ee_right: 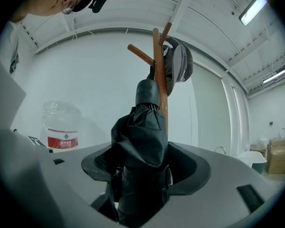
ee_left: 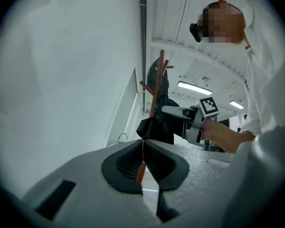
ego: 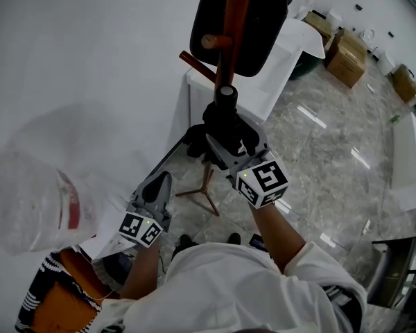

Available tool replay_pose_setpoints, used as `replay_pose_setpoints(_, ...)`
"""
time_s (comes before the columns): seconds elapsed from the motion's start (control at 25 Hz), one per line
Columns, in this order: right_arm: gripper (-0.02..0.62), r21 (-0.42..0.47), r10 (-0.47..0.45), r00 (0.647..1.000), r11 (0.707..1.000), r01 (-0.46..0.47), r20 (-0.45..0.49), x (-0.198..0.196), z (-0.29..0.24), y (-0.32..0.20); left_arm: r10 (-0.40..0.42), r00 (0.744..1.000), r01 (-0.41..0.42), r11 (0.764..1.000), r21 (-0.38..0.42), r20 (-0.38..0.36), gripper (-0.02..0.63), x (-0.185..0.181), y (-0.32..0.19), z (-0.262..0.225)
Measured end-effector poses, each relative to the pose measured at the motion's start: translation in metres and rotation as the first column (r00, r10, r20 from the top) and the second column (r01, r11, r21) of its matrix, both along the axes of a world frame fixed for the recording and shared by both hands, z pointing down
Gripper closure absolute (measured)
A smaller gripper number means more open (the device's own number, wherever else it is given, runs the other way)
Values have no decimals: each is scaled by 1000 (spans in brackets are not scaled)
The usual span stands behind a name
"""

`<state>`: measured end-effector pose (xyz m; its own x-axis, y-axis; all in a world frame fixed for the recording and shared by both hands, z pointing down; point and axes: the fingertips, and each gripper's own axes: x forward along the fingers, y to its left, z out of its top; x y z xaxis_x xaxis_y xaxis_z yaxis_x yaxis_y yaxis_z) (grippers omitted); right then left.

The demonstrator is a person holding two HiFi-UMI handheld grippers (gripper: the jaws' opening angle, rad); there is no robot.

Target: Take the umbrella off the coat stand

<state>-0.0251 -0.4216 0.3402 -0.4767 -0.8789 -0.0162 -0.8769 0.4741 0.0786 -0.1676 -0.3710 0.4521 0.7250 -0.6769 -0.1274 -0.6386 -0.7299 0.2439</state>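
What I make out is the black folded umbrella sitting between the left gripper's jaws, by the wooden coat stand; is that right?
No, the side is wrong. The black folded umbrella sits between the wide-open jaws of the right gripper, by the wooden coat stand, as the right gripper view shows. The left gripper has its jaws together, empty.

Room inventory: white-walled interior, marble floor.
Wall (ego: pixel 90 47) plain white; floor (ego: pixel 333 137) grey marble, glossy; cardboard boxes (ego: pixel 347 57) at far side; lg water bottle (ee_right: pixel 61 127) by wall; ceiling strip light (ee_right: pixel 254 9) lit.
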Motion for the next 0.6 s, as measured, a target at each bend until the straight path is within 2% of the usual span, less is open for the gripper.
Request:
replay_pose_setpoints(0.2, 299, 8, -4, 1000, 1000, 4, -9, -1, -1, -3, 22, 1000, -22, 1000, -7, -2, 589, 6, 1, 5)
replay_pose_setpoints(0.36, 327, 18, -8, 1000, 1000, 8, -5, -1, -3, -2, 5, 1000, -5, 1000, -13, -6, 589, -1, -1, 5)
replay_pose_setpoints(0.6, 341, 37, -34, 999, 999, 33, 29, -2, -15, -2, 6, 1000, -6, 1000, -31, -2, 589, 2, -1, 14)
